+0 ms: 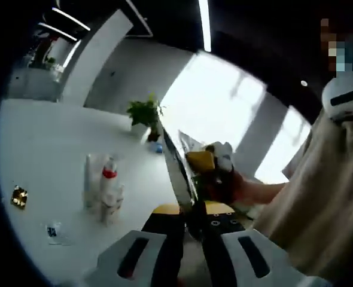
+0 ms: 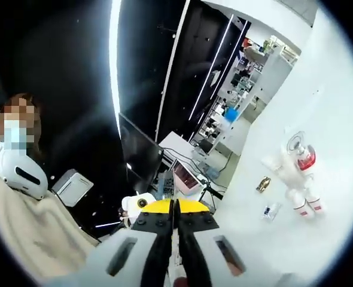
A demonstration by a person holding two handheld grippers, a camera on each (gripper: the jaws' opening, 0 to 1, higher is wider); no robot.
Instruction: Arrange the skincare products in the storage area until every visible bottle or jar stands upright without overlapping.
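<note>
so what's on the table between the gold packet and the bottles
Bare white table in the left gripper view; the small clear sachet lies off to one side of the gold packet and bottles.

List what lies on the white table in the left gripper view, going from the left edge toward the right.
Small gold packet → small flat sachet → cluster of white skincare bottles, one red-capped → potted green plant, farther back on the table.

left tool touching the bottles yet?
Apart. The left gripper view shows the left tool raised near the person, with bare white table between it and the bottles.
</note>
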